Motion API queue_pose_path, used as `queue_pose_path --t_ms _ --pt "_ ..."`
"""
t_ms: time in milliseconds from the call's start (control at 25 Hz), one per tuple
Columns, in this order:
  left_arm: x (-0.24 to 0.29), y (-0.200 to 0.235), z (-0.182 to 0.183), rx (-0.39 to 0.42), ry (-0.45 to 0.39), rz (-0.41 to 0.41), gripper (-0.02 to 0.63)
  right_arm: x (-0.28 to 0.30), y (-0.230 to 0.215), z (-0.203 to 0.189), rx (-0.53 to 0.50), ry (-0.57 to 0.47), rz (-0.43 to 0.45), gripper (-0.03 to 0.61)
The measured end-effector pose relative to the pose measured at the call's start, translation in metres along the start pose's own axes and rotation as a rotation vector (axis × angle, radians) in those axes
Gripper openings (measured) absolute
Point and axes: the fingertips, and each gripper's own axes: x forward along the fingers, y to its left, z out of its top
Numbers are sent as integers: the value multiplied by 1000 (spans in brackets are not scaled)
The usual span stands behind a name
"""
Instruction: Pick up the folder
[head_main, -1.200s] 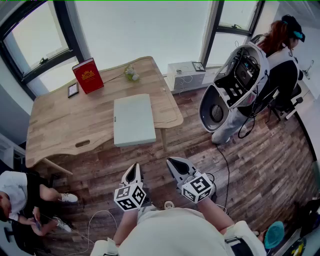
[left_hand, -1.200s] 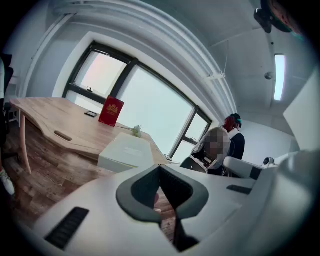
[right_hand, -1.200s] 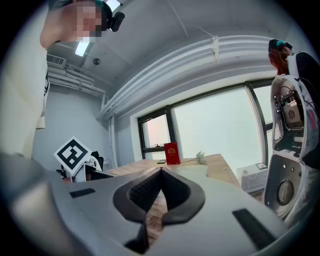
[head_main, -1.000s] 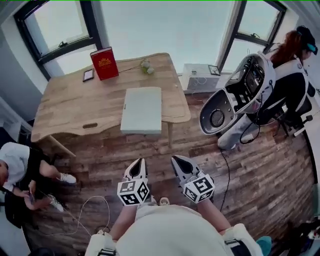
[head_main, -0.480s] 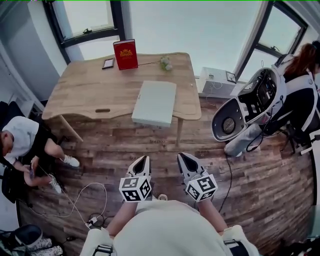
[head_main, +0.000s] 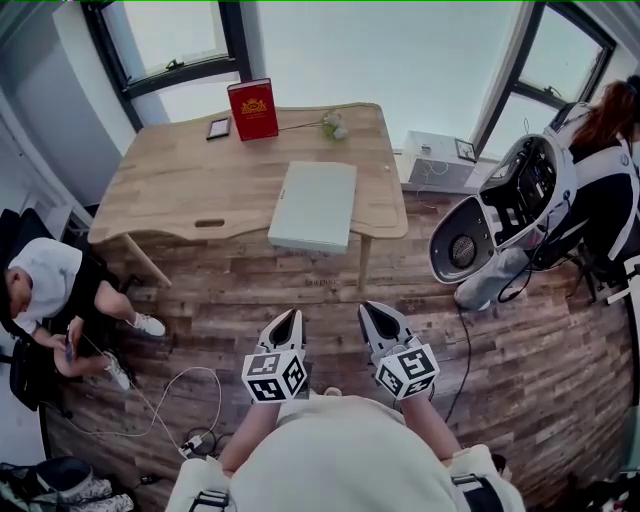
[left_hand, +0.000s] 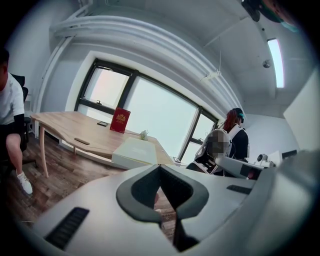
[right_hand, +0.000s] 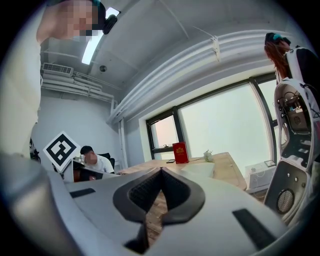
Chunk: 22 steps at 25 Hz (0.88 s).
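A pale green folder (head_main: 314, 205) lies flat on the wooden table (head_main: 180, 190), near its front right edge. It shows as a pale slab (left_hand: 134, 151) in the left gripper view and as a thin pale shape (right_hand: 199, 169) in the right gripper view. My left gripper (head_main: 285, 322) and right gripper (head_main: 372, 315) hang side by side over the floor, well short of the table. Both are shut with nothing between the jaws, and their tips point toward the table.
A red book (head_main: 252, 109) stands at the table's back, with a phone (head_main: 217, 127) to its left and a small flower sprig (head_main: 334, 125) to its right. A seated person (head_main: 50, 290) is at the left; a standing person (head_main: 600, 170) beside a white machine (head_main: 500, 215) at the right. Cables (head_main: 165, 400) lie on the floor.
The view has swung right and straightened, so the table now sits squarely ahead and more central. Both grippers hold the same shut pose, side by side.
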Motion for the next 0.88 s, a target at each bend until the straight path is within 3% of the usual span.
queue_pose_path --t_ms 880 --pt "19 51 -7 -125 35 69 20 29 -3 -11 37 51 33 18"
